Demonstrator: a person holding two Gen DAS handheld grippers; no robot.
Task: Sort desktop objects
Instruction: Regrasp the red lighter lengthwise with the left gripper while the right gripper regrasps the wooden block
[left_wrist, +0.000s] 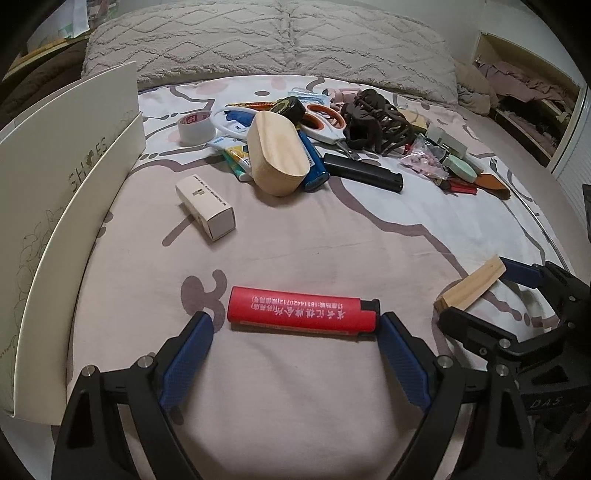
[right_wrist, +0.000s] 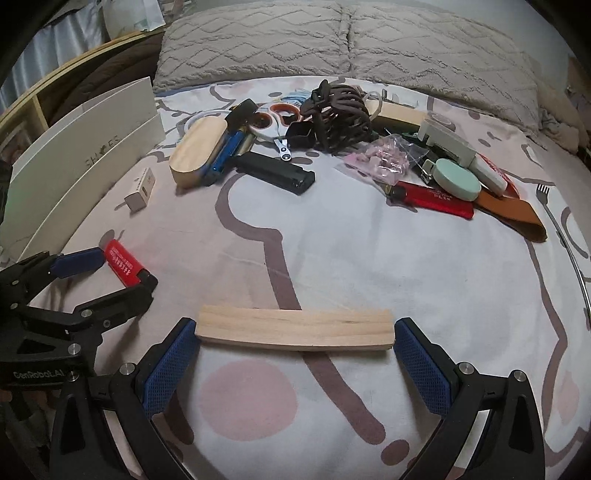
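Observation:
A red lighter (left_wrist: 301, 314) lies crosswise on the bedsheet between the blue pads of my left gripper (left_wrist: 297, 325). The right pad meets its black cap and a thin gap shows at the left pad, so the jaws stand open around it. In the right wrist view a pale wooden block (right_wrist: 295, 328) lies crosswise inside my right gripper (right_wrist: 293, 332), with both blue pads touching its ends. The same block (left_wrist: 471, 288) and the right gripper (left_wrist: 480, 291) appear at the right edge of the left wrist view. The left gripper (right_wrist: 112, 267) shows at the left of the right wrist view.
A white shoe box (left_wrist: 70, 177) stands along the left. A small white carton (left_wrist: 207, 206) lies apart from it. Farther back is a pile: oval wooden box (left_wrist: 277, 155), black lighter (left_wrist: 364, 171), scissors (left_wrist: 323, 123), tape roll (left_wrist: 195, 127), brown hair claw (right_wrist: 340, 114). A grey pillow (left_wrist: 266, 40) lies behind.

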